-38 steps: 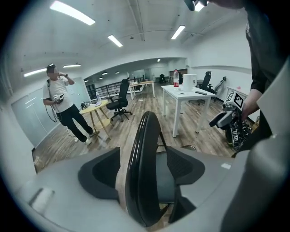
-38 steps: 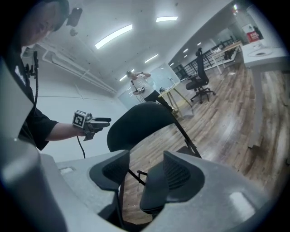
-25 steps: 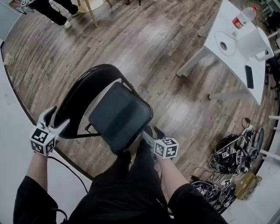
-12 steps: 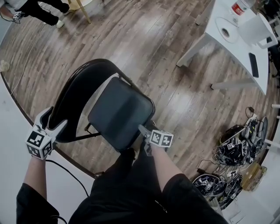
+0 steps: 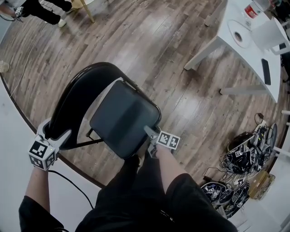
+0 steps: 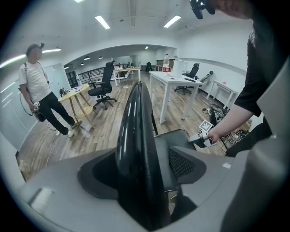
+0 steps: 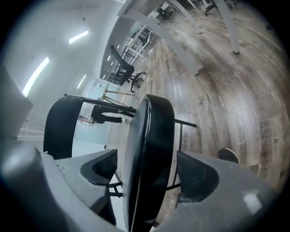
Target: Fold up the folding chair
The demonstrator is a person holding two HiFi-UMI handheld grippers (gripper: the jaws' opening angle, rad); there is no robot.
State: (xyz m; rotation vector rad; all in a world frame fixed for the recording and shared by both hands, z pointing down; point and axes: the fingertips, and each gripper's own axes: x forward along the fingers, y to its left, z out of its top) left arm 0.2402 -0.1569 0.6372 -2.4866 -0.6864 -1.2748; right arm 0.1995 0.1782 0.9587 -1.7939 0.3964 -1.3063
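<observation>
The black folding chair stands open on the wood floor, its curved backrest to the left of its dark seat pad. My left gripper is shut on the near end of the backrest, which runs up between the jaws. At the seat's near right corner is my right gripper. Its jaws have just been opening and stand wide, with the seat's edge between them and a gap at each pad.
A white table with a bottle, a tape roll and a phone stands at the far right. Cables and gear lie piled at the right. A person stands far off, by wooden legs. A cable runs beside my left leg.
My right gripper has rolled and sunk a little at the seat's near corner, and its jaws have spread wider round the edge. The left gripper keeps its hold on the backrest.
</observation>
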